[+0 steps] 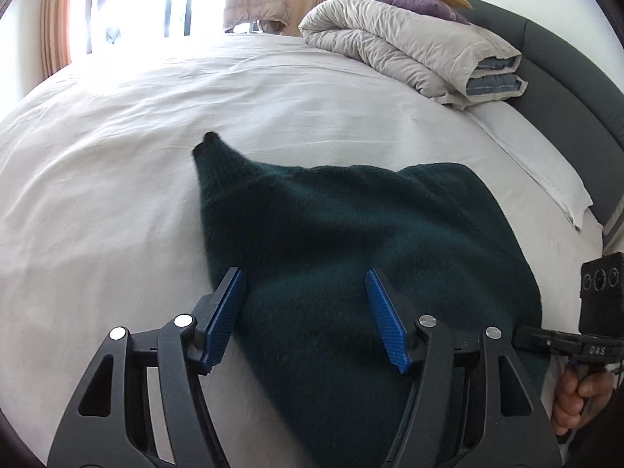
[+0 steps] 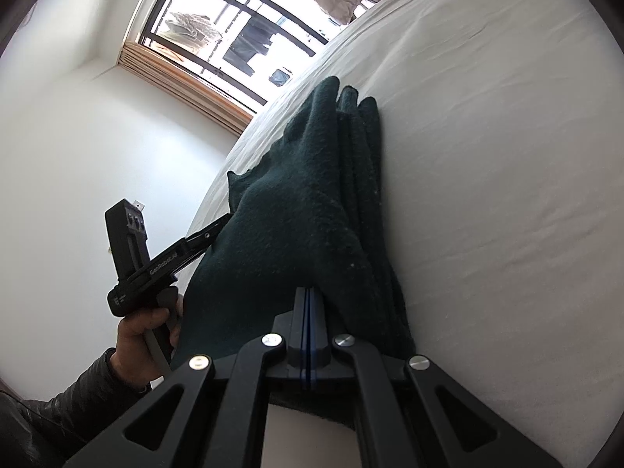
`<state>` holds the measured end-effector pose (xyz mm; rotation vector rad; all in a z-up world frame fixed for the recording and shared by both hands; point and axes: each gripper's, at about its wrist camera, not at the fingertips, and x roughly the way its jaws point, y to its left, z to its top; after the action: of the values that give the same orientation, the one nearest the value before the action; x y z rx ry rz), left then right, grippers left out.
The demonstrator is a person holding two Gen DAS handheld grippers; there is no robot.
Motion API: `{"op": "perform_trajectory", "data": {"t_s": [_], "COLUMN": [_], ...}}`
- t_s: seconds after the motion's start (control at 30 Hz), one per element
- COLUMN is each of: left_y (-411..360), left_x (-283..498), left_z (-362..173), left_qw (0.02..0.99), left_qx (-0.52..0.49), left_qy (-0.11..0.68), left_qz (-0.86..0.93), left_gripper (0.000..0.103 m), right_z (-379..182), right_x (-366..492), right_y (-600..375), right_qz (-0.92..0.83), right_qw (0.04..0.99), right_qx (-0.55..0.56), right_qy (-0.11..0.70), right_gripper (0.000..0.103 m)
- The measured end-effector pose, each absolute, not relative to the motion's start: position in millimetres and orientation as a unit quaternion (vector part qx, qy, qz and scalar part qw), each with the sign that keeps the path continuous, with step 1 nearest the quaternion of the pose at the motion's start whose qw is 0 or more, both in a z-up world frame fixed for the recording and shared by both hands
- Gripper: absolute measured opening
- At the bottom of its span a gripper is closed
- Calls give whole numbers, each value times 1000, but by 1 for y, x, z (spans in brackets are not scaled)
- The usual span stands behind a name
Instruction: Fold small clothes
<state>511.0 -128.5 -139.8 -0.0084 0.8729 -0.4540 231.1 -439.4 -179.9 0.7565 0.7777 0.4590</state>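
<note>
A dark green knitted garment [image 1: 331, 241] lies on the white bed sheet [image 1: 117, 179], one corner pointing away to a tip. My left gripper [image 1: 306, 292] is open, its blue pads [image 1: 230, 312] straddling the near part of the garment just above it. In the right wrist view the same garment [image 2: 312, 214] shows partly folded in layers on the bed [image 2: 487, 195]. My right gripper [image 2: 308, 296] is shut on the garment's near edge. The left gripper [image 2: 218, 226] shows there too, at the garment's left side, held by a hand.
A folded beige duvet [image 1: 409, 46] with purple and mustard pillows sits at the bed's far right by the dark grey headboard [image 1: 565, 78]. A window with curtains [image 1: 156, 0] is beyond the bed. The right gripper's body and hand [image 1: 585, 351] are at right.
</note>
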Motion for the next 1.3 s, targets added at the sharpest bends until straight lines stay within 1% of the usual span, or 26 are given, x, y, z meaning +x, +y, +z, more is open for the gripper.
{"op": "perform_trajectory", "data": {"t_s": [0.13, 0.23, 0.33, 0.4, 0.47, 0.5, 0.57, 0.6, 0.63, 0.7, 0.73, 0.77, 0.83, 0.9, 0.93, 0.97, 1.0, 1.03, 1.17, 1.3], "left_y": [-119, -109, -112, -115, -113, -110, -93, -85, -76, -68, -69, -71, -77, -82, -82, -81, -75, -68, -40, -29], "left_x": [470, 437, 408, 384, 365, 364, 371, 378, 390, 432, 458, 476, 514, 540, 548, 546, 541, 537, 516, 487], "left_z": [-138, -134, -137, -149, -147, -145, -132, -123, -114, -107, -109, -111, -123, -157, -172, -189, -197, -200, -210, -203], "left_qw": [876, 883, 873, 855, 860, 854, 839, 835, 827, 772, 739, 731, 715, 657, 654, 654, 652, 649, 634, 644], "left_qx": [-17, -13, -6, 14, 21, 13, -44, -76, -119, -225, -276, -296, -329, -397, -397, -394, -408, -418, -457, -449], "left_qy": [425, 413, 428, 454, 442, 450, 459, 451, 442, 451, 453, 450, 461, 496, 514, 525, 508, 495, 487, 482], "left_qz": [-227, -222, -233, -249, -254, -262, -288, -305, -326, -388, -416, -419, -410, -407, -387, -376, -388, -399, -390, -389], "left_gripper": [63, 63, 63, 63, 63, 63, 62, 62, 62, 62, 59, 47, 31, 19, 0, 0, 1, 1, 1, 1], "right_z": [-178, -177, -177, -176, -175, -175, -175, -176, -177, -178, -178, -178, -179, -180, -180, -181, -181, -182, -183, -183], "right_x": [230, 228, 230, 231, 231, 231, 231, 232, 232, 232, 233, 233, 233, 234, 234, 235, 236, 235, 236, 237], "right_y": [-439, -439, -438, -436, -436, -435, -434, -434, -435, -434, -434, -434, -433, -434, -434, -435, -434, -434, -436, -435], "right_qz": [215, 214, 212, 210, 209, 208, 209, 210, 212, 213, 213, 213, 213, 214, 216, 217, 218, 219, 223, 219], "right_qw": [833, 834, 834, 835, 836, 836, 836, 836, 835, 834, 834, 834, 834, 834, 832, 832, 832, 832, 830, 832], "right_qx": [356, 354, 354, 353, 352, 352, 352, 353, 356, 358, 358, 358, 359, 360, 363, 364, 363, 363, 367, 365], "right_qy": [366, 365, 365, 365, 365, 365, 364, 363, 363, 361, 361, 361, 361, 360, 359, 359, 359, 358, 355, 356], "right_gripper": [0, 0, 0, 0, 0, 0, 0, 0, 0, 0, 0, 0, 0, 0, 0, 0, 0, 0, 0, 0]}}
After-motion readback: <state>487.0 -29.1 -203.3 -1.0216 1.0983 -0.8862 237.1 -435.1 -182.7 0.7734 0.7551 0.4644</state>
